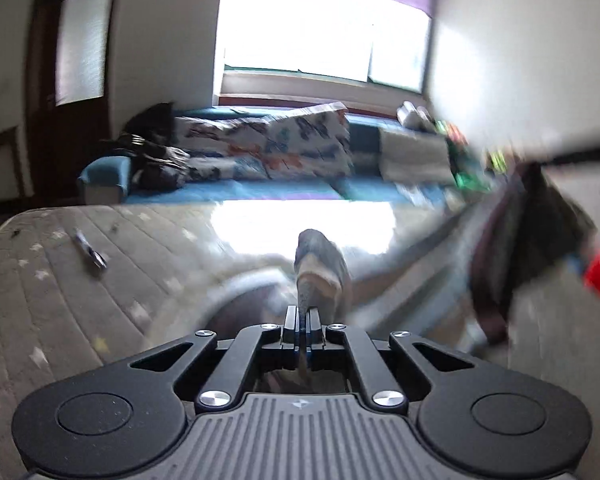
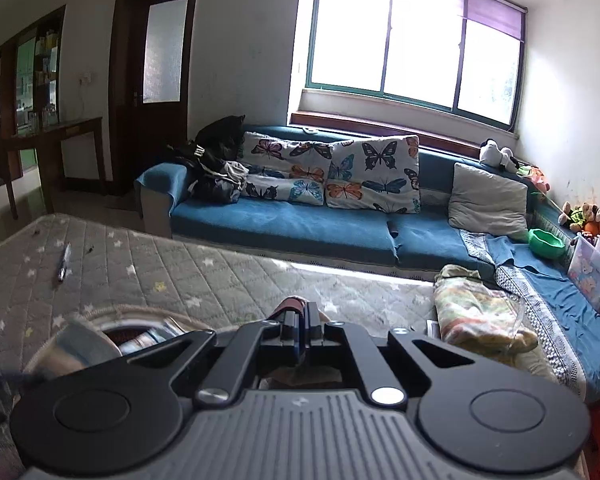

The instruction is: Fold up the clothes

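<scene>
You are at the lift that starts a fold: your left gripper (image 1: 302, 316) has its jaws clenched on a bunched edge of the garment (image 1: 320, 268), raised off the quilted mattress (image 1: 60, 280). Your right gripper (image 2: 302, 320) pinches another part of the garment (image 2: 292, 304), reddish here. Next, I judge, draw both grips apart to spread the cloth flat before folding.

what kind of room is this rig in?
Looks like a home living room: a blue sofa with butterfly cushions under a wide window, and stuffed toys at the sofa's end.
</scene>
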Tool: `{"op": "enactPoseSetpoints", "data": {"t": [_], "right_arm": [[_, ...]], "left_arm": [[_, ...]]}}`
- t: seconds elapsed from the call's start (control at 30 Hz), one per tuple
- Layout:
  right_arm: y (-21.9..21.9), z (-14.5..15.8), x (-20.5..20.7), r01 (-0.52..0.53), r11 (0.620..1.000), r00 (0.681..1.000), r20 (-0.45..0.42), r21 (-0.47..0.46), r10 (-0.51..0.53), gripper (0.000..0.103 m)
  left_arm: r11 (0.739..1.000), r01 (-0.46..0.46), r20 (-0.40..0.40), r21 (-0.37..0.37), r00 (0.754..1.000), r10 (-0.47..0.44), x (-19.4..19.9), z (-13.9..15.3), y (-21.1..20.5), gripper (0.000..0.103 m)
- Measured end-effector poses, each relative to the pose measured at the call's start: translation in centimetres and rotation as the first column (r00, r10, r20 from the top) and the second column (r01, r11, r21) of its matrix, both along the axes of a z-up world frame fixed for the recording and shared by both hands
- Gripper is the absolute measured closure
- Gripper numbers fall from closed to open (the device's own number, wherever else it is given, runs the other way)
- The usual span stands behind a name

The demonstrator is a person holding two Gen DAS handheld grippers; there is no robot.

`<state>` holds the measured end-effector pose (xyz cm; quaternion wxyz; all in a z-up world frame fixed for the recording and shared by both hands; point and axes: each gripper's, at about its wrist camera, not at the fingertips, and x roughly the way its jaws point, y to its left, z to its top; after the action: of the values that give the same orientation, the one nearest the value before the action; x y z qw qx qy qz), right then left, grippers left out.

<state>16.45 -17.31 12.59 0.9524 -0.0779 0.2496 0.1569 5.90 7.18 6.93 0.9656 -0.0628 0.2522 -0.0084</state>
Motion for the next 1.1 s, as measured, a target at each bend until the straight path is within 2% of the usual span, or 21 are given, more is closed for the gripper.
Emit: {"op": "enactPoseSetpoints", "data": {"t": [0.23, 0.37, 0.5, 0.6, 0.7, 0.83, 0.97, 1.1], "right_arm": [[1.6, 2.4, 4.0, -0.012, 1.0, 1.0, -0.009, 0.005, 0.012, 0.101], [2.7, 5.3, 5.3, -0.026, 0.999, 0.996, 0.081, 0.032, 0.024, 0.101], [2.8, 8.5, 4.5, -0.053, 0.997, 0.982, 0.187, 0.061, 0.041, 0.101], [2.5, 9.1, 2.9, -0.087, 0.995, 0.972, 0.223, 0.04, 0.076, 0.101], [2.6, 7.9, 1.5, -0.098, 0.995, 0.973, 0.207, -0.02, 0.1, 0.101], [3.7, 6.8, 0.5, -0.102, 0.994, 0.981, 0.159, -0.044, 0.108, 0.101], [5.4, 7.2, 0.4, -0.118, 0.989, 0.981, 0.147, -0.094, 0.131, 0.101], [6.9, 7.8, 2.5, -0.08, 0.987, 0.98, 0.168, -0.142, 0.104, 0.101]], "left_arm": [[0.993, -0.111, 0.056, -0.025, 0.992, 0.112, 5.9, 6.4, 5.6, 0.101], [0.986, -0.161, 0.137, -0.048, 0.977, 0.166, 7.5, 10.8, 7.6, 0.101], [0.983, -0.17, 0.228, -0.071, 0.957, 0.182, 6.3, 14.4, 9.1, 0.101], [0.986, -0.153, 0.237, -0.061, 0.958, 0.163, 4.1, 14.3, 9.2, 0.101], [0.988, -0.142, 0.211, -0.069, 0.965, 0.153, 2.4, 12.5, 9.1, 0.101], [0.983, -0.149, 0.161, -0.107, 0.973, 0.165, 1.7, 10.7, 9.5, 0.101], [0.979, -0.18, 0.131, -0.101, 0.973, 0.192, 2.5, 10.7, 10.3, 0.101], [0.972, -0.213, 0.143, -0.101, 0.963, 0.226, 4.3, 12.0, 11.2, 0.101]]}}
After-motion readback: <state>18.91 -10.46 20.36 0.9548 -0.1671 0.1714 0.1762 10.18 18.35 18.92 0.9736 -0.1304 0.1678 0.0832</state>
